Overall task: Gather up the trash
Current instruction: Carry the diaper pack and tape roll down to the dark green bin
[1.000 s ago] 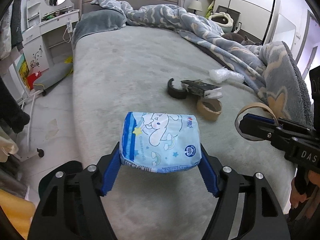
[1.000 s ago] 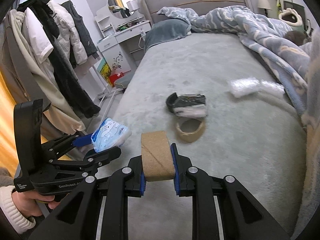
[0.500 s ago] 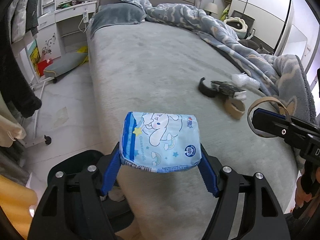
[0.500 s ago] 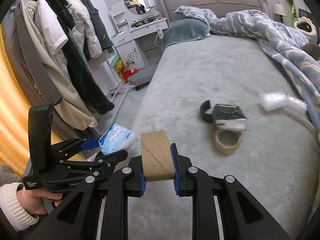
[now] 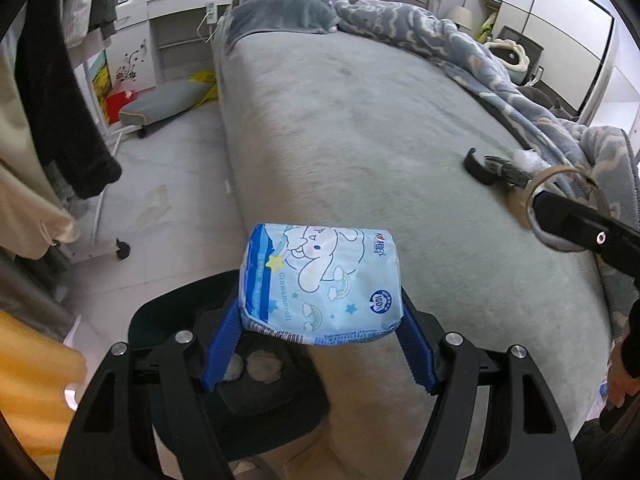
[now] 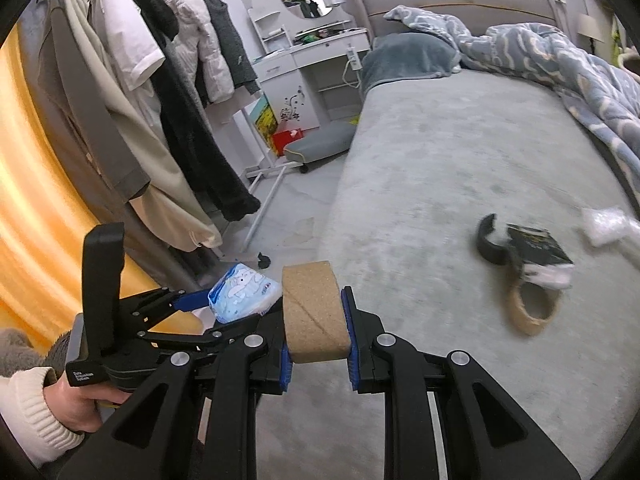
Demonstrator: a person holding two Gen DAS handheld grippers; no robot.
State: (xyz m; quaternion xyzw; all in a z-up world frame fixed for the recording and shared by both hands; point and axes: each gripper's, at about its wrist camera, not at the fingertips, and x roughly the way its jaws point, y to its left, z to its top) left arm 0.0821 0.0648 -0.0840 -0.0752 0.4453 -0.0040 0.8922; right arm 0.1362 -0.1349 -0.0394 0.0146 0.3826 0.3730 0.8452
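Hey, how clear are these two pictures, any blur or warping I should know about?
Left wrist view: tissue pack sharp; strong fisheye bends the bed; black corners. Right wrist view: cardboard roll sharp; trash on the bed, like the tape ring, is motion-smeared; curtain glows orange.

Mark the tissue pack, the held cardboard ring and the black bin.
tissue pack (image 5: 320, 280): left wrist view, printed front.
cardboard ring (image 6: 314, 314): right wrist view, outer band.
black bin (image 5: 160, 320): left wrist view, rim.
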